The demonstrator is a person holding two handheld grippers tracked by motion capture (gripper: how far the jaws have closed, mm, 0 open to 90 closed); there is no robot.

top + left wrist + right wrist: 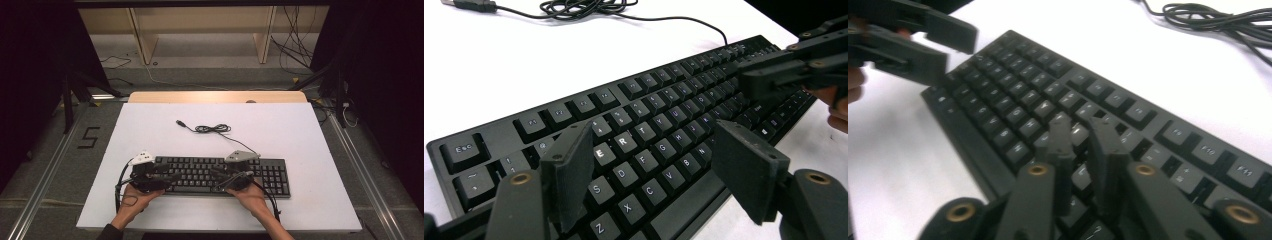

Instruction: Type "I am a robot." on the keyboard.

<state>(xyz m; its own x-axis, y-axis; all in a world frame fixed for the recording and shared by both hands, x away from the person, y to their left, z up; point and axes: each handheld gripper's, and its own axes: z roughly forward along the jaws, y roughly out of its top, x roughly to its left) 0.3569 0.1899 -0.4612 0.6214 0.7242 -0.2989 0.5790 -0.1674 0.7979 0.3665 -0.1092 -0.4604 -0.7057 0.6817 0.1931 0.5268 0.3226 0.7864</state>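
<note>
A black keyboard (270, 175) (664, 100) (1013, 85) lies near the front of the white table top (300, 130). Its cable (212, 129) (589, 7) (1218, 15) coils behind it and ends in a USB plug (181, 122) (474, 5). My left gripper (172, 174) (654, 135) hovers open over the left letter keys, nothing between its jaws. My right gripper (216, 172) (1080, 125) points down at the keys right of the middle, jaws almost together and holding nothing. Each gripper is in the other's view: the right one (769, 75), the left one (923, 45).
A strip of wooden table edge (215, 96) runs along the back. Beyond it stand wooden frame legs (145, 42) and loose cables on the floor (295, 50). Metal rails (45, 170) flank the table. White surface lies free behind and beside the keyboard.
</note>
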